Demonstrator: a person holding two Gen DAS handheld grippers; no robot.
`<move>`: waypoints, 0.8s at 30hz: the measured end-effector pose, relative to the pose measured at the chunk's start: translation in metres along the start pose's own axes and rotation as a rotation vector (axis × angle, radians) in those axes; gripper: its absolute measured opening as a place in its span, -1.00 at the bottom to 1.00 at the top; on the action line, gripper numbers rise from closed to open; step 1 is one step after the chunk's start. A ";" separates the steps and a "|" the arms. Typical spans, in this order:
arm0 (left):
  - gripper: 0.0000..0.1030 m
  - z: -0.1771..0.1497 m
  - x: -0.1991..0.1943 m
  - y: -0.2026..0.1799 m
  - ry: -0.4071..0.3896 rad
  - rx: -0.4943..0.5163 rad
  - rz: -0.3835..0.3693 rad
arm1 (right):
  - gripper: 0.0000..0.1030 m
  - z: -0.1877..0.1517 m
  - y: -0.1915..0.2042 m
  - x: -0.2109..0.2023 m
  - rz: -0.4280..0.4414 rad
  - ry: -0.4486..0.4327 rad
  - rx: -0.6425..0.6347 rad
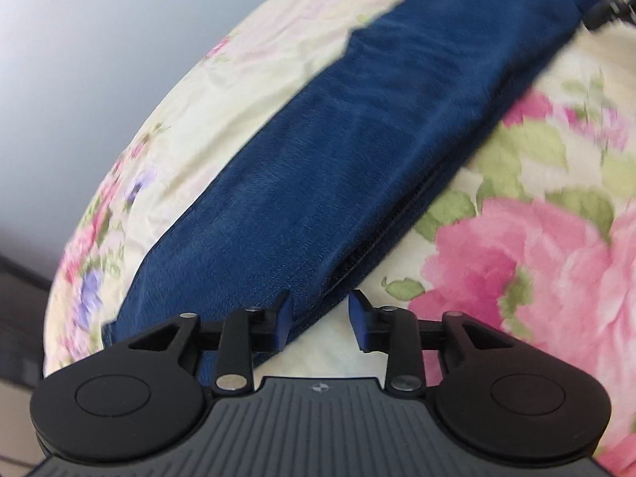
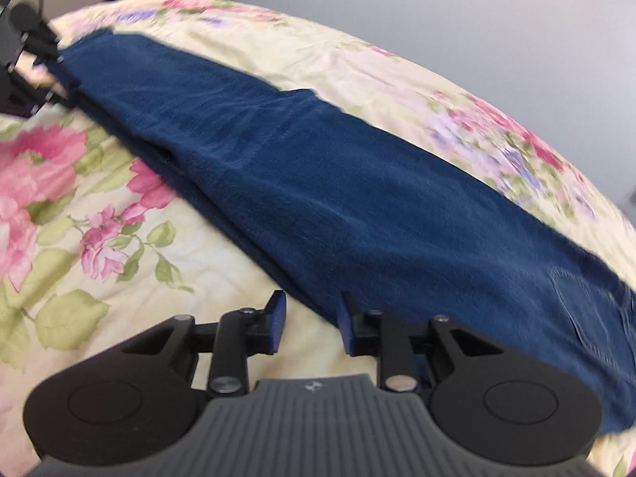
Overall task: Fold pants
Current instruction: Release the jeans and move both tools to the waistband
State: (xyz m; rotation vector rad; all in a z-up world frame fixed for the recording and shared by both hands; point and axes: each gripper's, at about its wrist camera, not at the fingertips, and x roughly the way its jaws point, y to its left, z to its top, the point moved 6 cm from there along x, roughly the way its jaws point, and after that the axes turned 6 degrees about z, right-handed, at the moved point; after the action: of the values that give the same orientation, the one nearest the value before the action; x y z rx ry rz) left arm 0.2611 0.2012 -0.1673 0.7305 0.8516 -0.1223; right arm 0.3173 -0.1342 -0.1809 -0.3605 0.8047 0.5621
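Dark blue pants (image 1: 338,159) lie folded lengthwise as a long band across a floral bedsheet (image 1: 536,238). My left gripper (image 1: 320,320) is open at the near edge of one end of the pants, with the cloth edge passing between its fingers. In the right wrist view the pants (image 2: 318,183) run from far left to near right, with a pocket seam at the near right end. My right gripper (image 2: 312,322) is open at the pants' near edge, nothing held. The other gripper (image 2: 31,59) shows at the far left end.
The bedsheet (image 2: 99,238) with pink flowers and green leaves covers the bed. A plain grey wall (image 2: 477,20) lies beyond the far edge of the bed. Dark furniture (image 1: 16,298) shows at the left.
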 end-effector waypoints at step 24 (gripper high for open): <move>-0.21 0.202 0.054 -0.070 0.013 -0.513 -0.181 | 0.19 -0.197 -0.434 -0.108 -0.072 -0.383 1.438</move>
State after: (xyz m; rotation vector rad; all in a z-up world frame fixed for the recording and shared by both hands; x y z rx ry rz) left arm 0.4006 0.0305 -0.1562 0.1733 0.9119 -0.0555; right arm 0.4036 -0.6153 -0.1862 1.0082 0.6412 -0.1117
